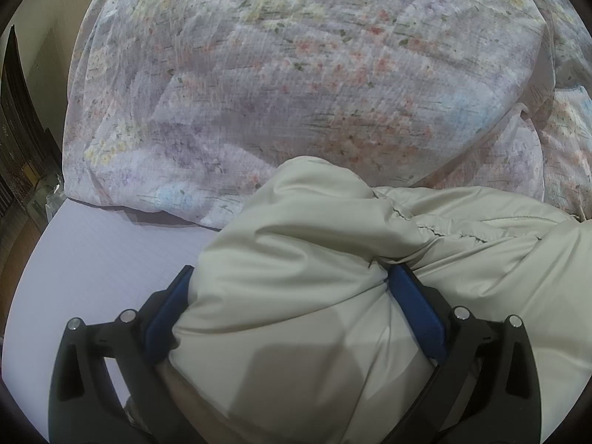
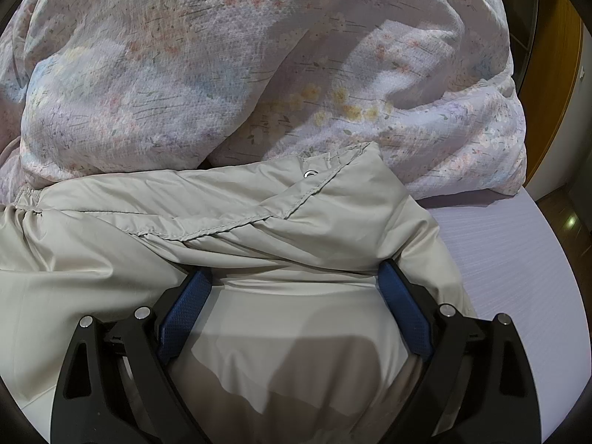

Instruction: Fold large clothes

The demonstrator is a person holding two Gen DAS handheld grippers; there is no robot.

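So both my tools are stuffed with puffy beige jacket [image 1: 296,244] right now.

It's bunched on the lavender bed sheet [image 1: 111,251], butting against the floral duvet [image 1: 281,74]. My left tool [image 1: 292,281] and right tool [image 2: 296,277] each have jaws spread wide with fabric bulging between the blue pads, snap button [image 2: 309,174] showing near the hem.
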